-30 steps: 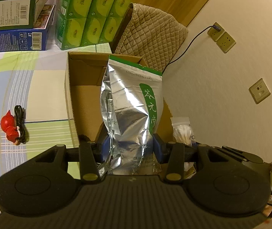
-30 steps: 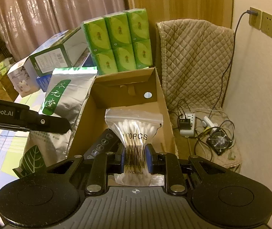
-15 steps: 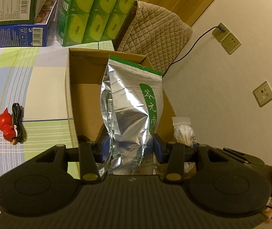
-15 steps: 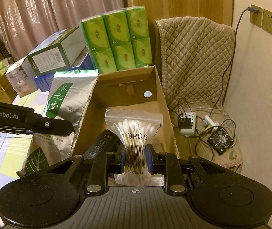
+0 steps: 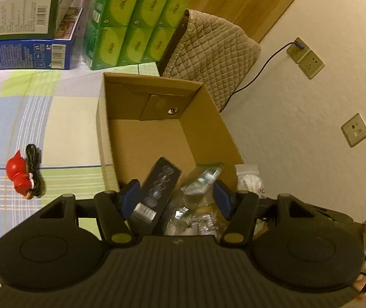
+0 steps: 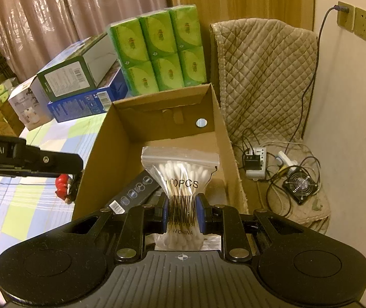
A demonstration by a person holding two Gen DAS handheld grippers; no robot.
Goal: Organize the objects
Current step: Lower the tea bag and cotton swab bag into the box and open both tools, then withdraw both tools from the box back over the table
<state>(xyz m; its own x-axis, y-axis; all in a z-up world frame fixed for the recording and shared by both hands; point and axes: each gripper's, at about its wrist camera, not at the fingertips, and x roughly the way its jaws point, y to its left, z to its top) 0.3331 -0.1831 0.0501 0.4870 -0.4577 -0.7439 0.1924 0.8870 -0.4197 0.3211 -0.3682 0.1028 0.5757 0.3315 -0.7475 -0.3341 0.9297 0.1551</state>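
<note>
Cardboard box [image 5: 208, 133] is sitting open below my left gripper [image 5: 175, 195], whose jaws have just been opening — the foil pouch [image 5: 198, 205] is lying between them inside the box, unpressed, beside a black case [image 5: 157, 187]. From the right wrist view, my right gripper [image 6: 182, 209] is pinching the cotton swab bag [image 6: 180, 177] upright over the box [image 6: 224, 138] — jaws nearly closed on its waist.

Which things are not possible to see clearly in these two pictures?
- Silver pouch, left wrist view: blurred, its lower part hidden behind the left gripper.
- Red figurine, right wrist view: mostly hidden by the cardboard box wall.
- Cotton swab bag, left wrist view: cut off by the box.
</note>
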